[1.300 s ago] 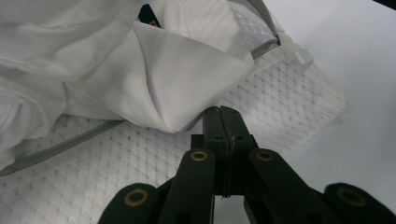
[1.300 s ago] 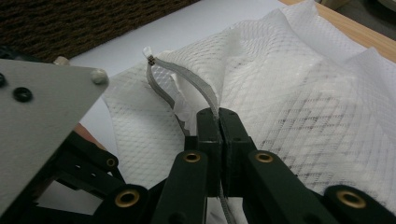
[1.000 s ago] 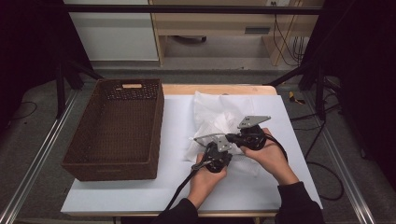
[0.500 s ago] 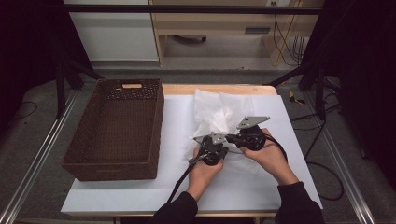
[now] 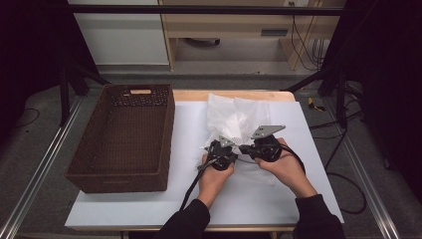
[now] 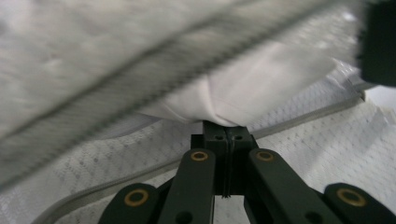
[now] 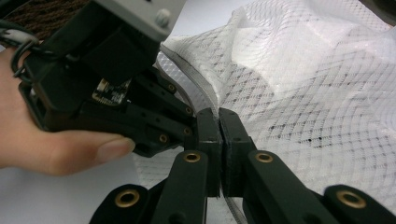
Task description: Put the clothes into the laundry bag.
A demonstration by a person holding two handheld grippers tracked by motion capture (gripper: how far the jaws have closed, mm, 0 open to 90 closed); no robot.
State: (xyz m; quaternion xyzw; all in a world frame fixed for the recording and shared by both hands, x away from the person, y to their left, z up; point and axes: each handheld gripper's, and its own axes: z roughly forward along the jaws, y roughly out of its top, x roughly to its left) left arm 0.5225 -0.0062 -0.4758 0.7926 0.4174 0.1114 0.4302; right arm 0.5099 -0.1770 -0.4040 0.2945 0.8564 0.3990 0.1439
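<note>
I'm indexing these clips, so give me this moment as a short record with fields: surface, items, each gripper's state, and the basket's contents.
surface: white table
item in hand: white mesh bag with white cloth inside, lying right of the basket
left gripper: shut on the mesh bag's edge
right gripper: shut on the mesh bag's zip edge, close beside the left one
basket: brown wicker, on the table's left, nothing in it

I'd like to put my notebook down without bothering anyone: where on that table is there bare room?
The near strip of the white table, in front of the wicker basket, is bare. So is the right margin between the white mesh bag and the table's right edge. The middle is crowded: the left gripper and right gripper both pinch the bag.
</note>
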